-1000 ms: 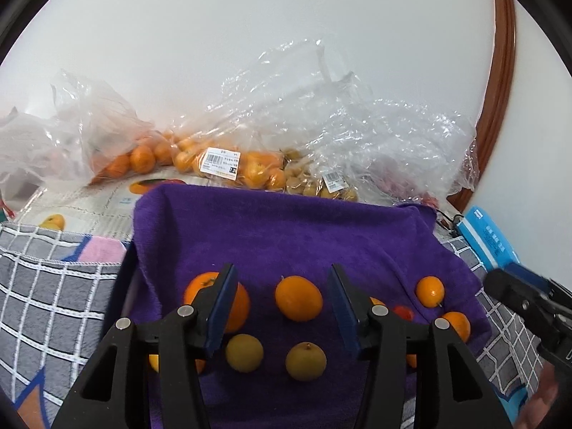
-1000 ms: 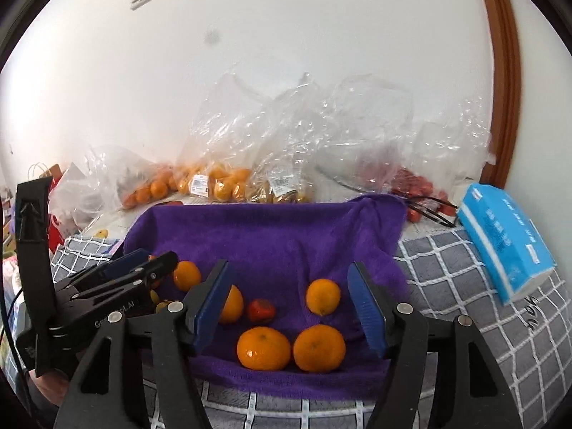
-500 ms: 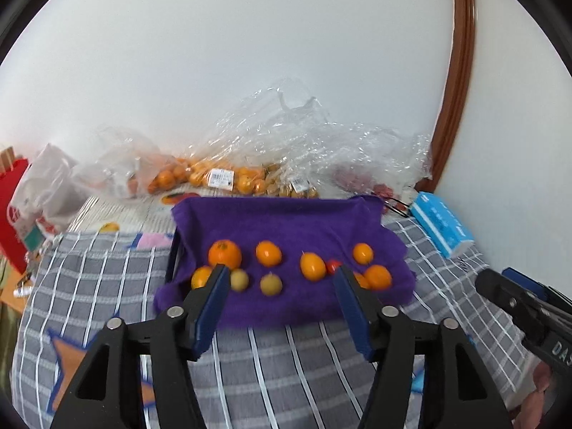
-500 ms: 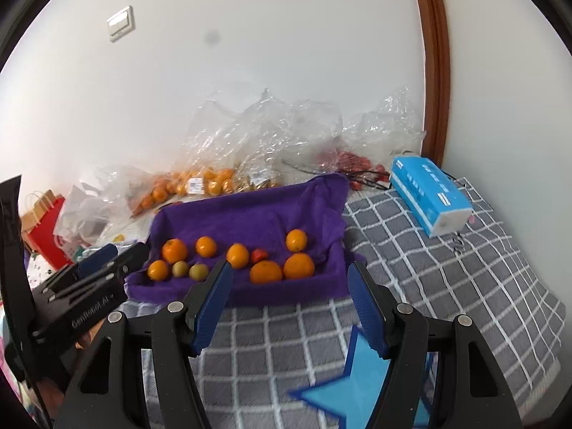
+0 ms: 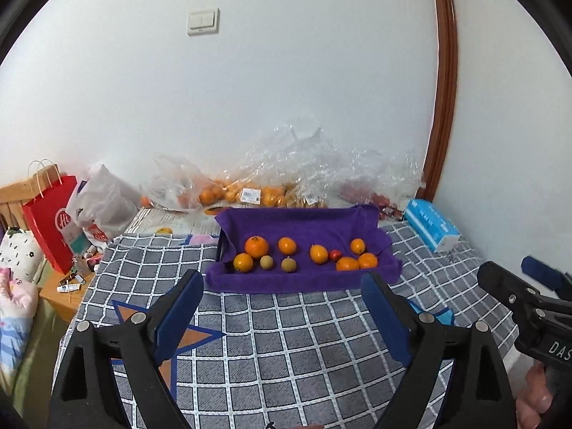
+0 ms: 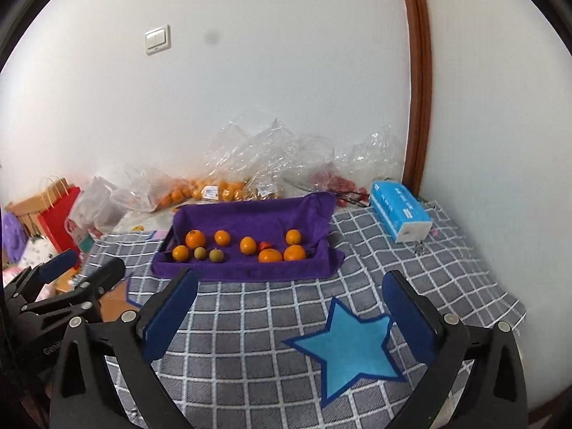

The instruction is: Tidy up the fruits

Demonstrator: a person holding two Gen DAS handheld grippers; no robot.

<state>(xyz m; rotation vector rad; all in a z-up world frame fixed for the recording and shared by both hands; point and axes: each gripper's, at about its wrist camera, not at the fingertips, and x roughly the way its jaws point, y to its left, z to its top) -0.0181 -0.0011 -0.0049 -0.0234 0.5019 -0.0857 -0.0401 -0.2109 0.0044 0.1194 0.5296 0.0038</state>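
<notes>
Both claws, left gripper (image 5: 282, 296) and right gripper (image 6: 289, 296), are just finishing opening wide, holding nothing; fruits (image 5: 304, 254) are sitting in two loose clusters on purple towel tray (image 5: 304, 282), ahead and apart; neither hand clearly nearer

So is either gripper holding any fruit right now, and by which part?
Nothing is held. The left gripper and right gripper have just been opening, empty, above the grey checked blanket.
</notes>
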